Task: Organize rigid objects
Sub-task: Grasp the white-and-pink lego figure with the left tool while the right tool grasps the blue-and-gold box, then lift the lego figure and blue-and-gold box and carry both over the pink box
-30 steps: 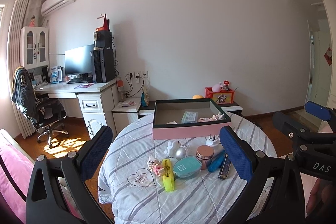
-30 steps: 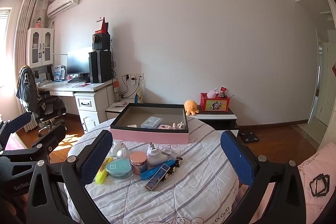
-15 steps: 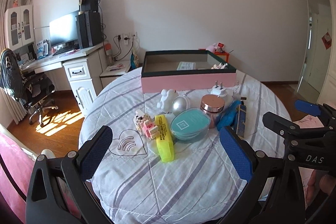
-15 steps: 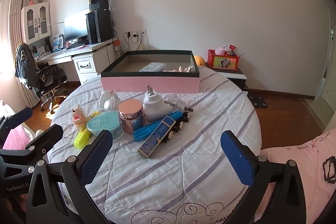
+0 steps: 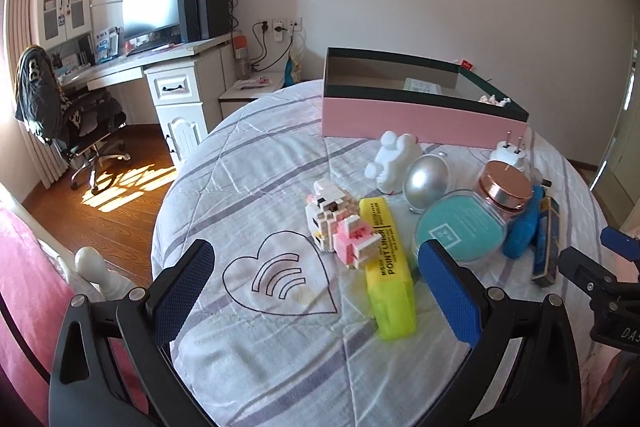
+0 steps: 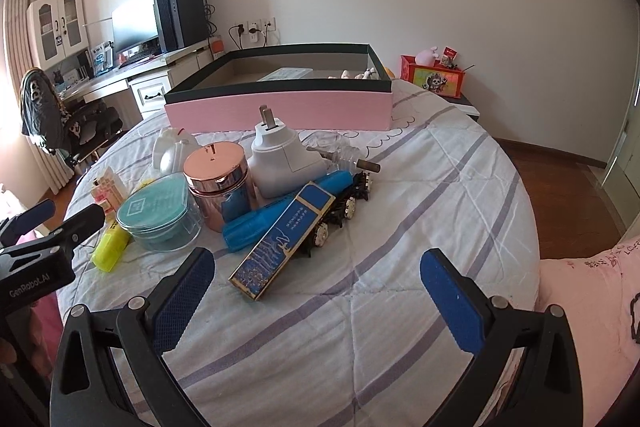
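Observation:
A heap of small objects lies on the round table (image 5: pixel 260 163): a yellow highlighter (image 5: pixel 387 267), a pink and white block toy (image 5: pixel 340 227), a teal-lidded clear case (image 5: pixel 460 229), a rose-gold jar (image 6: pixel 220 179), a white plug adapter (image 6: pixel 280 155), a blue tube (image 6: pixel 276 217) and a blue patterned box (image 6: pixel 280 247). Behind them stands the pink box (image 6: pixel 280 109) with dark rim, holding a few items. My left gripper (image 5: pixel 316 291) hangs open just before the highlighter. Open too, my right gripper (image 6: pixel 316 291) hovers near the patterned box.
A white figurine (image 5: pixel 394 161) and a silver egg (image 5: pixel 426 183) sit by the heap. A desk with monitor (image 5: pixel 150 9) and an office chair (image 5: pixel 68 119) stand at the left. A red toy box (image 6: pixel 434 77) sits behind the table. Pink bedding (image 6: pixel 588 291) lies at the right.
Both grippers have come closer to the table and tilted down, so the heap of objects now fills more of each view. Both stay open and empty.

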